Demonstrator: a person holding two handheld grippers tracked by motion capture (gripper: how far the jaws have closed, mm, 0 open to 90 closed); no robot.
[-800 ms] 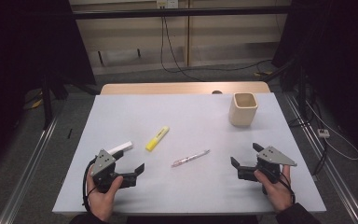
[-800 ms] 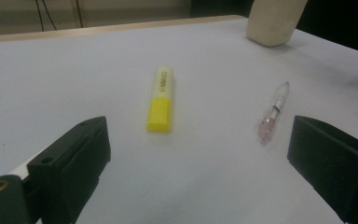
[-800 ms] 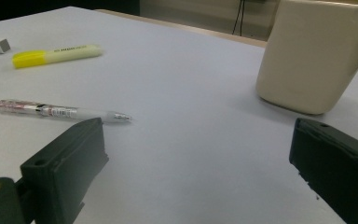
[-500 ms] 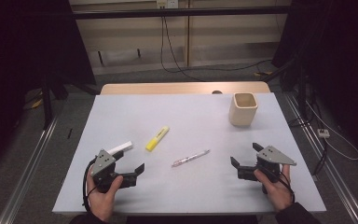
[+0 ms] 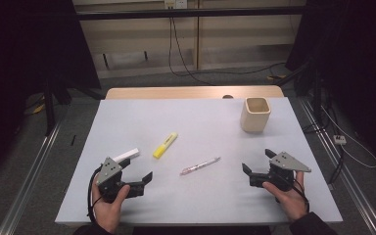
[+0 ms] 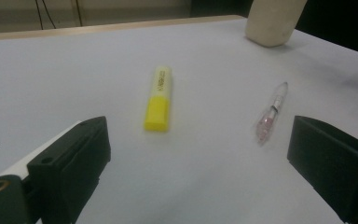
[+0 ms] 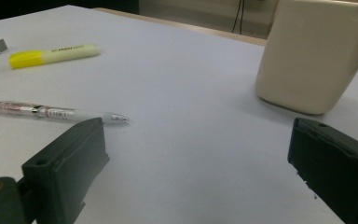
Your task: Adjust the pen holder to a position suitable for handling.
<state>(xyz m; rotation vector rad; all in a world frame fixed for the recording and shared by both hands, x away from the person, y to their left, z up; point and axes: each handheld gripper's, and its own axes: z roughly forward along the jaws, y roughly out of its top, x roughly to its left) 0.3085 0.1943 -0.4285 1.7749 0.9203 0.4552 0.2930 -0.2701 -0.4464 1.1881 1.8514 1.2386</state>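
The white table (image 5: pixel 196 196) carries everything, with the beige cup (image 5: pixel 256 114) standing upright toward its far right corner, well apart from the rest. The left gripper (image 5: pixel 136 172) and right gripper (image 5: pixel 257 162) rest low at the near edge, each with its jaws spread wide and nothing between them. Between the two lie the writing things: a yellow highlighter (image 5: pixel 165 145), left of centre, a clear ballpoint pen (image 5: pixel 200 166) near the middle, and a white eraser (image 5: pixel 127 155) just beside the left gripper. The pen and highlighter look light and stiff; the pen's smooth round barrel would probably roll or slip, so a grip across its middle seems safest, while the flatter highlighter body should hold more easily. In the left gripper view the eraser is mostly hidden behind the left jaw, the cup's top is cut off, and the highlighter's print is too small to read.
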